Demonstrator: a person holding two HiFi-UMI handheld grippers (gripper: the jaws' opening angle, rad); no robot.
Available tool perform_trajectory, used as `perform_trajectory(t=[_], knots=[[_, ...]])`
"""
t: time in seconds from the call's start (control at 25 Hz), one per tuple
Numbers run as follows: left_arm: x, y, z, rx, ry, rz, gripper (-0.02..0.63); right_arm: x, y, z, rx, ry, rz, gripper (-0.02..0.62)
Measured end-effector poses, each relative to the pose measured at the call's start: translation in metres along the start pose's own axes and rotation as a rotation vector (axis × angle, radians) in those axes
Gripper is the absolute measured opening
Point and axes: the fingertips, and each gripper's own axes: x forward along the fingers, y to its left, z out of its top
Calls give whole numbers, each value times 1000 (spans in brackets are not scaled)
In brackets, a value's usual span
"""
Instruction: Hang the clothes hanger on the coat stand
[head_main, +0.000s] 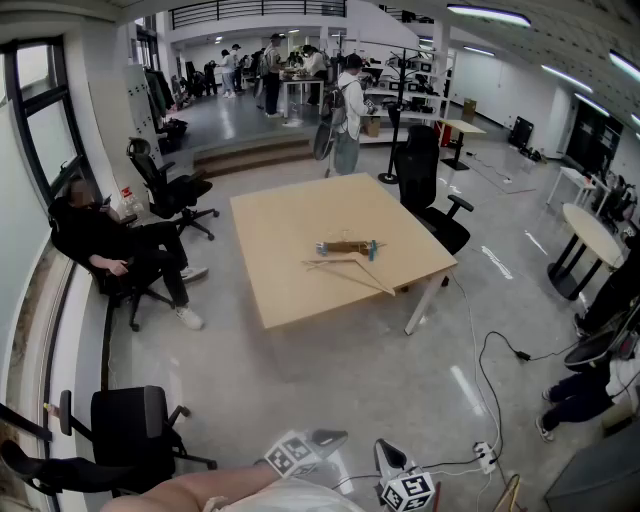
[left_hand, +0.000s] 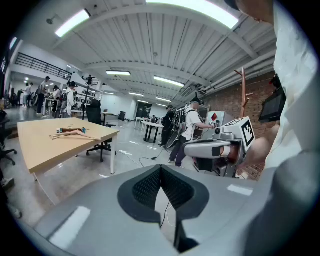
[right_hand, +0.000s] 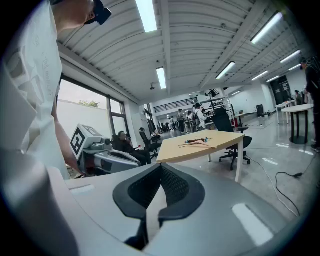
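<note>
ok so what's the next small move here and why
Probably step toward the wooden table, opening the right gripper on the way: the clothes hanger lies there, well out of reach, and the right gripper and left gripper are both shut, holding nothing.

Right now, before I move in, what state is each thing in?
clothes hanger: lying flat on the table, not yet picked up.
table: standing, well ahead of both grippers.
left gripper: fingers shut, nothing between them.
right gripper: fingers shut, nothing between them.
</note>
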Motion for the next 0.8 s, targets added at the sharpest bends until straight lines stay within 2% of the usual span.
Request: perform_trajectory(t=[0.24,0.6,0.8], knots=[[-29,44,-1,-19,-19,28,2,37,8,15,90,-78,-7,14],[-74,108,12,-15,-98,84,2,101,36,35,24,-60,16,14],[-104,138,12,-50,-121,133,2,136,54,36,-5,-23,46,14]])
